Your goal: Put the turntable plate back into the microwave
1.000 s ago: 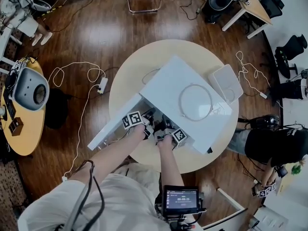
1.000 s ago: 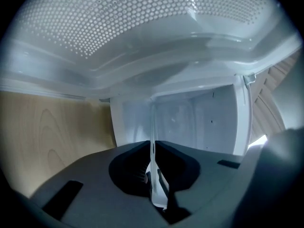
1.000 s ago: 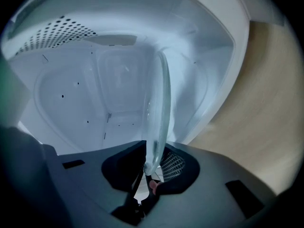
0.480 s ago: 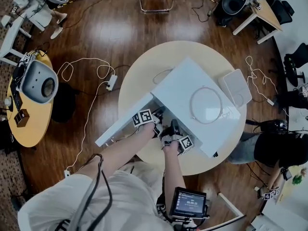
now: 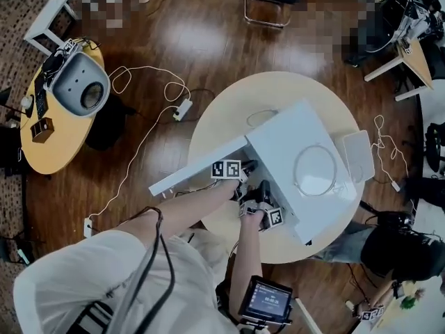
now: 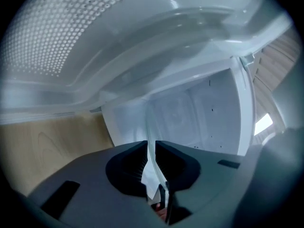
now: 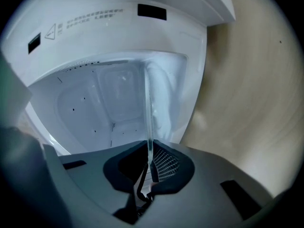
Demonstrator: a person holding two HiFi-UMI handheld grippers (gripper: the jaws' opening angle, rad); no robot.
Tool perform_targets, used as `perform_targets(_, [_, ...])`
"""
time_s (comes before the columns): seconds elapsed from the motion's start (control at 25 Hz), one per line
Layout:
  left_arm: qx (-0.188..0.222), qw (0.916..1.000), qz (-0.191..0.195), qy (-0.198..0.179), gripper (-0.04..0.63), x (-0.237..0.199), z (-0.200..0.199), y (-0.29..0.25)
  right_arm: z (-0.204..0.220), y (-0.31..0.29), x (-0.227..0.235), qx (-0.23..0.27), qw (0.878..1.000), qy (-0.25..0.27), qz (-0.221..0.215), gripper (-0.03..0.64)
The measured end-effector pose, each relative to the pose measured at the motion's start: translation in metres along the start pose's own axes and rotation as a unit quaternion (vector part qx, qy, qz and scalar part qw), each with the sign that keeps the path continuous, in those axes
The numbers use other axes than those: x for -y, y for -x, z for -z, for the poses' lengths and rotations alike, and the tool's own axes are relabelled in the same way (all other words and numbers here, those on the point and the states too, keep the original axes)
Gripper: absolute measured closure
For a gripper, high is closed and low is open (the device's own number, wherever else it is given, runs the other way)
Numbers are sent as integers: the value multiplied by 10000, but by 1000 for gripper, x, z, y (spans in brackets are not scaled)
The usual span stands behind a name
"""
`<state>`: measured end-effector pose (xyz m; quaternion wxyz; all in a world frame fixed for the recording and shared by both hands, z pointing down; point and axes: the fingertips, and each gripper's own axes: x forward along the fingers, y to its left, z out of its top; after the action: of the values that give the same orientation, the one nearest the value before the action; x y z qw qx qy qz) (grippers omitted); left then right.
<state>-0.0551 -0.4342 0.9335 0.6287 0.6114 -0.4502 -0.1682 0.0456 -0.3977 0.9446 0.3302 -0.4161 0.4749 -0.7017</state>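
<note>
Clamping the clear glass turntable plate edge-on with the left gripper, low in the centre of its view. Pinching the same plate with the right gripper, jaws just tightened onto the rim. Holding it at the mouth of the white box-shaped microwave, white door swung open toward frame left, on the round beige table at the centre of the head view.

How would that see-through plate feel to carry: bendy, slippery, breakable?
Probably stiff: the plate runs as a straight line from the right claw, which has just closed tighter on it, into the microwave. Likely slippery and breakable, since it looks like clear, smooth glass. Perhaps heavy for its size: the left claw grips it too.
</note>
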Motion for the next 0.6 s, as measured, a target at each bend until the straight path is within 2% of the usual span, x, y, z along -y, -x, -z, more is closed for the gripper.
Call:
perform_targets(0.2, [-44, 9997, 14, -247, 554, 2, -2, 3, 5, -4, -4, -1, 9999, -2, -124, 583])
perform_targets(0.44, [-137, 9983, -5, -564, 552, 1, 1, 12, -3, -13, -17, 116, 9990, 391, -194, 583])
perform_targets(0.6, [-158, 9981, -140, -576, 552, -10, 4, 21, -6, -21, -19, 112, 9990, 403, -160, 583])
